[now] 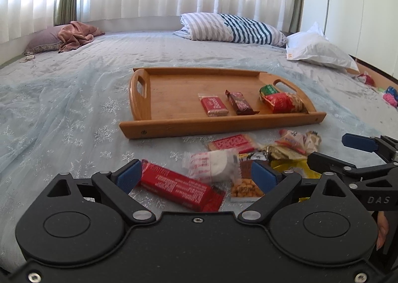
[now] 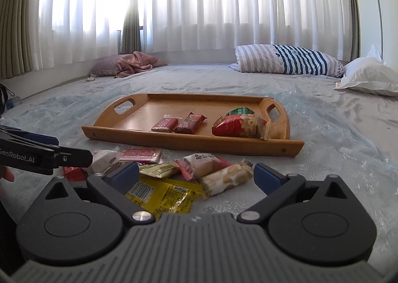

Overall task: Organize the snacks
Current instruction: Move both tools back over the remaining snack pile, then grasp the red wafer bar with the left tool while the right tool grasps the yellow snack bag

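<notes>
Both grippers hung released over the snack pile on the bed: left gripper straddling the red bar, right gripper above the nougat packet, presumably selecting items for the tray.

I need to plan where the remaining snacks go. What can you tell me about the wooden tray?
The wooden tray is a honey-coloured rectangle with low straight sides and raised, curved ends, each with a cut-out handle. It lies flat on the pale blue bedspread, beyond the loose snack pile. Its right half holds a red biscuit pack, a brown bar, and a red peanut bag lying over a green packet; its left half is bare.
</notes>
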A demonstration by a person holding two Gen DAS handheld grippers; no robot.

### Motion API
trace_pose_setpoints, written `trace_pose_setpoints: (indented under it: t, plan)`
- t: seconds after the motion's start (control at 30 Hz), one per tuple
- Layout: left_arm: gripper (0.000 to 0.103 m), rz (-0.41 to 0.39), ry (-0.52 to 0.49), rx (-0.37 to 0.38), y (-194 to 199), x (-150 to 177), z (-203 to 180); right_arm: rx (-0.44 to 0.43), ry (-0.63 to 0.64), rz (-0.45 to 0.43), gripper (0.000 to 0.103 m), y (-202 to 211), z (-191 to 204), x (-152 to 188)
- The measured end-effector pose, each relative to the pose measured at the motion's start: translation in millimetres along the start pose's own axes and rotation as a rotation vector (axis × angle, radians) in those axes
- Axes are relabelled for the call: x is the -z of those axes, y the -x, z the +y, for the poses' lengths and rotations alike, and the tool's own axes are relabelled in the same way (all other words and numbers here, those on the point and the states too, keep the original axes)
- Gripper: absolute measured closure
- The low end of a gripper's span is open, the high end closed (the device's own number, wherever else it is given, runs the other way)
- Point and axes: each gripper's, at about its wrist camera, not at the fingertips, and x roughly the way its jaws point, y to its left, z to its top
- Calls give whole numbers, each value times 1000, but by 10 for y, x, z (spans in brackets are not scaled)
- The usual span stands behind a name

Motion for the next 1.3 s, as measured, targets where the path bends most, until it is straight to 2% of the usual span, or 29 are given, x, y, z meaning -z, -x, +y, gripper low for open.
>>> trace_pose_setpoints:
  t: [0.3,0.5,0.57,0.83,0.9,0.93,0.97,1.07,1.17,1.3]
  plan:
    - [8,31,28,-49,-167,48,138,11,26,-17,0,75,208,159]
    - [11,59,86,-34,-253,90,226,-15,0,7,0,37,298,217]
    - [18,61,95,-25,-261,92,244,-20,-3,7,0,35,329,237]
    - [31,59,87,-9,-265,80,223,-9,0,13,0,3,456,283]
    - [41,59,86,-10,-259,83,215,-7,-6,18,0,-13,466,287]
    - [50,59,83,-8,-256,82,210,-3,-9,19,0,-17,471,289]
    - [54,58,81,-11,-245,79,202,1,-12,19,0,-22,477,288]
    - [57,56,90,-13,-216,75,204,19,-18,21,1,-33,490,284]
    - [66,54,110,-12,-188,72,226,33,-36,27,4,-47,487,274]
    - [69,56,136,-8,-153,63,270,42,-57,30,9,-45,486,267]
